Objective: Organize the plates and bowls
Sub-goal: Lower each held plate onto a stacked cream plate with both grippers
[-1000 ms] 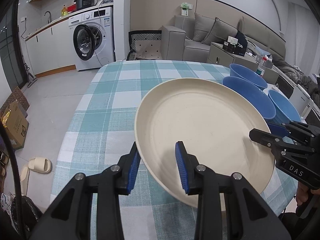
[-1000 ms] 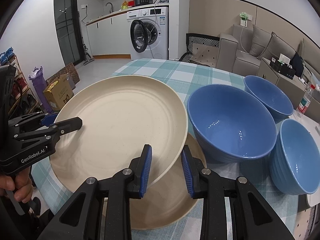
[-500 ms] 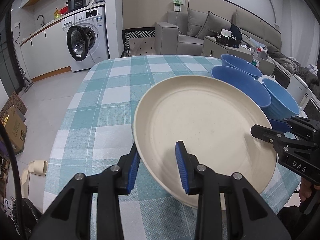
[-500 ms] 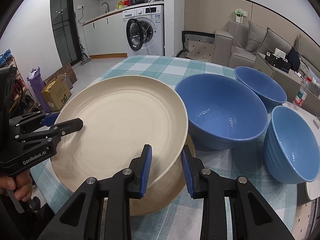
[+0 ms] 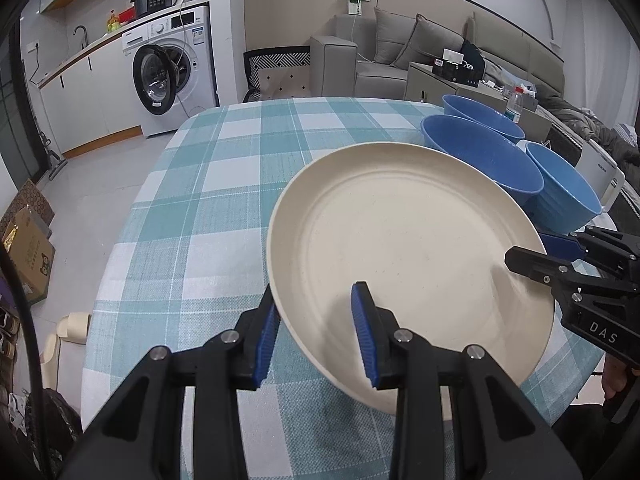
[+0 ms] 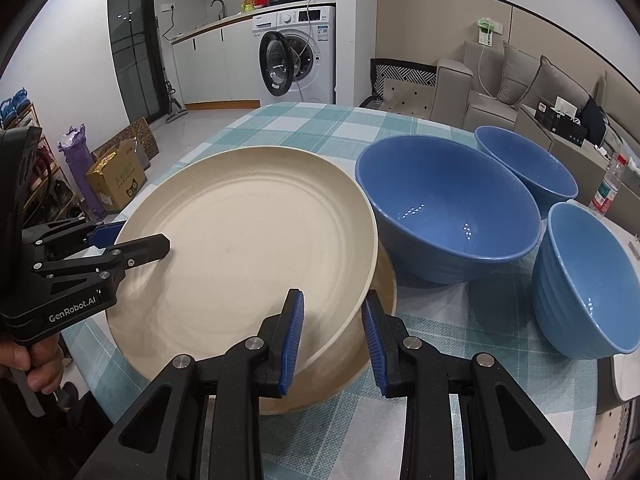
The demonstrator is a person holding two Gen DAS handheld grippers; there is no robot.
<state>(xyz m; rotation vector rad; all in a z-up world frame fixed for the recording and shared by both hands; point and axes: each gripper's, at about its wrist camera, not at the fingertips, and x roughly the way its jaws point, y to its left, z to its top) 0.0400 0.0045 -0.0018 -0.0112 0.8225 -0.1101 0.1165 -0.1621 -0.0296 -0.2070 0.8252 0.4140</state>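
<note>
The left gripper point(image 5: 316, 330) has its two blue-padded fingers either side of the near rim of a cream plate point(image 5: 404, 256), one pad under the rim on the outside and one above the plate's inner face; a gap shows around the rim, so whether the pads actually press it cannot be told. The right gripper point(image 6: 332, 334) straddles the opposite rim of the same plate point(image 6: 248, 240) in the same way, one pad over the inside and one outside, again with space visible between the pads. Each gripper shows in the other's view, reaching onto the plate from the side: the right one at the left camera's right edge, the left one at the right camera's left edge.

Directly under the held plate, just past the right gripper's outer finger, lies a second cream plate point(image 6: 372, 340) on the checked tablecloth point(image 5: 208, 208); the upper plate sits tilted above it, its edge on the left gripper's side raised.

Beyond the right gripper, just beside the plates, stands a large blue bowl point(image 6: 448, 208). To the right of that gripper stands a lighter blue ribbed bowl point(image 6: 588, 280), and farther ahead, behind the large one, a third blue bowl point(image 6: 524, 164).

Past the table, ahead of both grippers, a washing machine point(image 5: 172, 68) with its door open stands, with a grey sofa point(image 5: 400, 52) off to the right.
</note>
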